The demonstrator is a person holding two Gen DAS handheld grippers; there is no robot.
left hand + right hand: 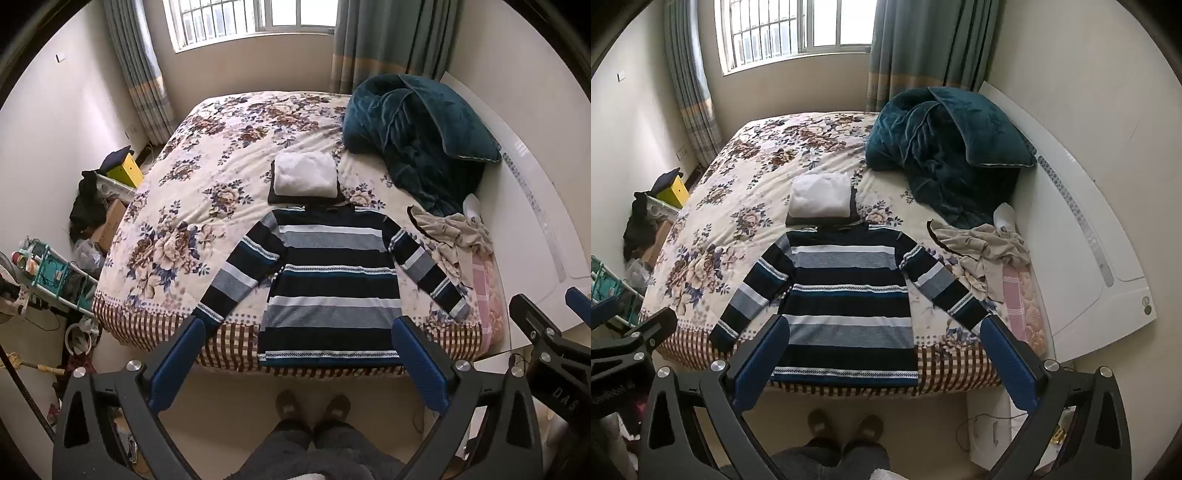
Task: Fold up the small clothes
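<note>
Bed with floral cover ahead of and below both hand-held grippers. Teal blanket heaped far ahead, to the right. Striped sweater spread flat, sleeves angled outward, hem at the bed's near edge — directly ahead of the left hand-held gripper, ahead and slightly left of the right hand-held gripper. Crumpled beige garment ahead to the right, just beside the right sleeve. Folded stack, white on dark, just beyond the collar. Both hand-held grippers wide apart, holding nothing — above the floor, short of the bed. Slippered feet below.
</note>
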